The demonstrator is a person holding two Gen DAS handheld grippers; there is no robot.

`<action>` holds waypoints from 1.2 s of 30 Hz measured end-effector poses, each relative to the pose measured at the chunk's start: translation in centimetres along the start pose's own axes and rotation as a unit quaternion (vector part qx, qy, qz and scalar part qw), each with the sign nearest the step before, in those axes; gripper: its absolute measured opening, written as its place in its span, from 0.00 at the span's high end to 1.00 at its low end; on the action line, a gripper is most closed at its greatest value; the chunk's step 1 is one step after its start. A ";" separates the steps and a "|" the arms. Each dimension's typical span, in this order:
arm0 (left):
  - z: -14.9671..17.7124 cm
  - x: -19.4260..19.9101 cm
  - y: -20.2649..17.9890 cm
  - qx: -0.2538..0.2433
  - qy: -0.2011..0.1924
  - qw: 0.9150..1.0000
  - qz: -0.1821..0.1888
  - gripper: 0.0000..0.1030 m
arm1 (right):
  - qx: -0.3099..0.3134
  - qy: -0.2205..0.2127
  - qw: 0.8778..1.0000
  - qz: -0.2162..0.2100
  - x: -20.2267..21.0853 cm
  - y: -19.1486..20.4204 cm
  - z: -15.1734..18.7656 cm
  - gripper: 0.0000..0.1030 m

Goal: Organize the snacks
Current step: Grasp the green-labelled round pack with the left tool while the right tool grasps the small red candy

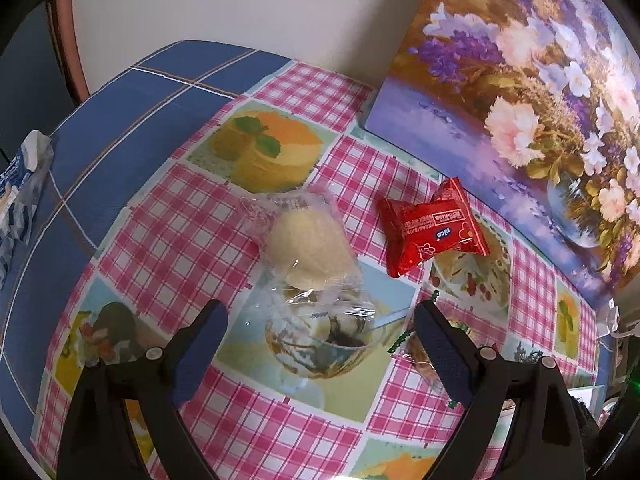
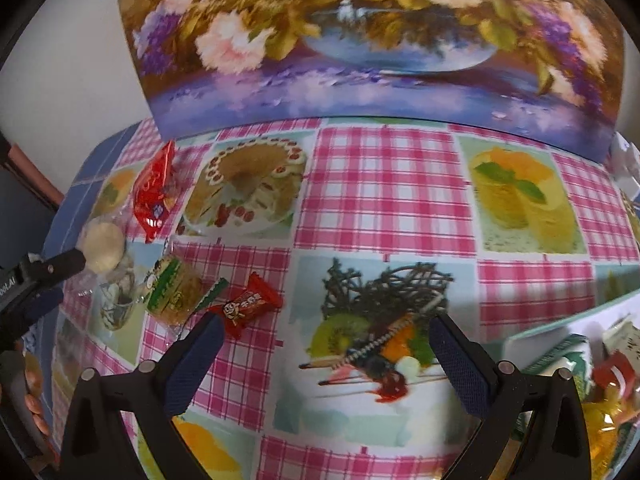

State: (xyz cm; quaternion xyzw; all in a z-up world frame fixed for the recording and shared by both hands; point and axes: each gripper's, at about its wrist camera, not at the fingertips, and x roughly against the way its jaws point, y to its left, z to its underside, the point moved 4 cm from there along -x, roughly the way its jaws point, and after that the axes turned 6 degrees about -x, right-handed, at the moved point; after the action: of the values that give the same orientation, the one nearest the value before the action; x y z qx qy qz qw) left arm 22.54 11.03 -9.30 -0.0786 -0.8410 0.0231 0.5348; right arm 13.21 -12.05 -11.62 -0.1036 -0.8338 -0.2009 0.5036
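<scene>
1. Left gripper (image 1: 318, 332): jaws spread wide, empty, above the clear-wrapped pale round cake (image 1: 306, 250).
2. Right gripper (image 2: 326, 354): jaws spread wide, empty, over the pink checked tablecloth (image 2: 384, 184).
3. Small red wrapped candy (image 2: 246, 306) just left of its left finger.
4. Red foil biscuit packet (image 1: 434, 228) lies farther back, near the floral painting (image 1: 540, 80).

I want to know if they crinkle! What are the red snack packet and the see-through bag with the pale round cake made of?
Red snack packet: probably glossy plastic film, shiny creased highlights. See-through bag: thin clear plastic, wrinkled with glare.
</scene>
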 end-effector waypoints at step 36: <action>0.7 -1.3 -5.1 -0.043 0.019 0.998 0.030 0.08 | 0.027 -0.026 0.999 -0.033 -2.0 2.2 -1.0 0.52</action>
State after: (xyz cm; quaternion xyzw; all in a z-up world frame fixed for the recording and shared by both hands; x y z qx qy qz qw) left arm 21.93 5.85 -10.11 -0.1273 -0.8281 0.0011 0.5459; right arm 15.77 -10.43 -12.49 -0.0679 -0.8548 -0.1921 0.4773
